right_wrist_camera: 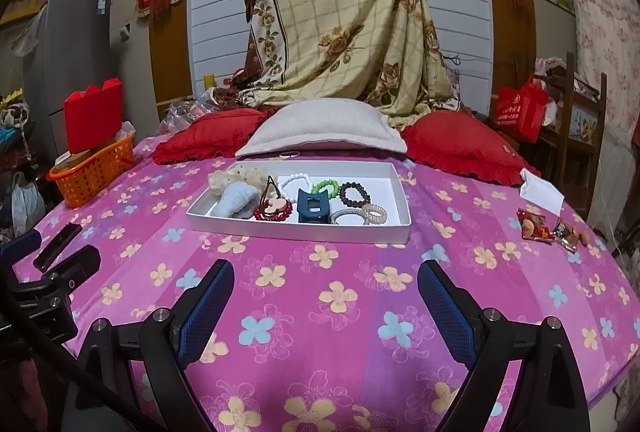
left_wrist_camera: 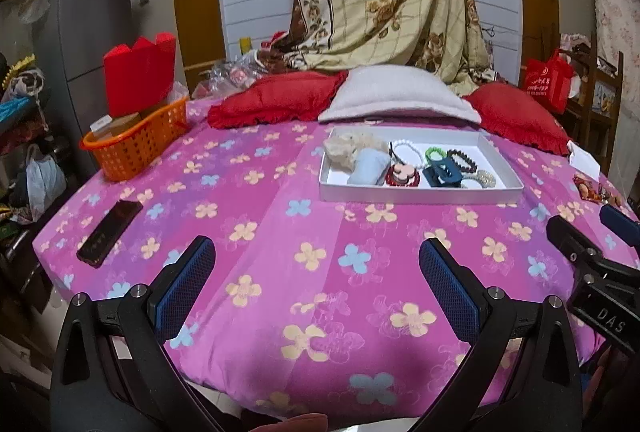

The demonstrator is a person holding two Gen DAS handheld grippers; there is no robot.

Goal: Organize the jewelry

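Note:
A white shallow tray [right_wrist_camera: 296, 232] lies on the pink flowered bed cover; it also shows in the left wrist view [left_wrist_camera: 420, 193]. It holds a blue hair claw [right_wrist_camera: 313, 209], a white bead bracelet [right_wrist_camera: 296, 181], a green bracelet [right_wrist_camera: 326, 187], a dark bead bracelet [right_wrist_camera: 354, 193], a red bead bracelet [right_wrist_camera: 274, 213], coil hair ties [right_wrist_camera: 360, 216], a light blue scrunchie [right_wrist_camera: 238, 201] and a cream scrunchie [right_wrist_camera: 234, 175]. My left gripper [left_wrist_camera: 316, 260] is open and empty above the cover, short of the tray. My right gripper [right_wrist_camera: 326, 284] is open and empty, just in front of the tray.
An orange basket [left_wrist_camera: 136, 147] with a red box stands at the left. A black phone [left_wrist_camera: 110, 232] lies front left. Red cushions and a grey pillow [right_wrist_camera: 320, 135] lie behind the tray. Snack packets [right_wrist_camera: 546, 228] and a white card [right_wrist_camera: 542, 193] lie at the right.

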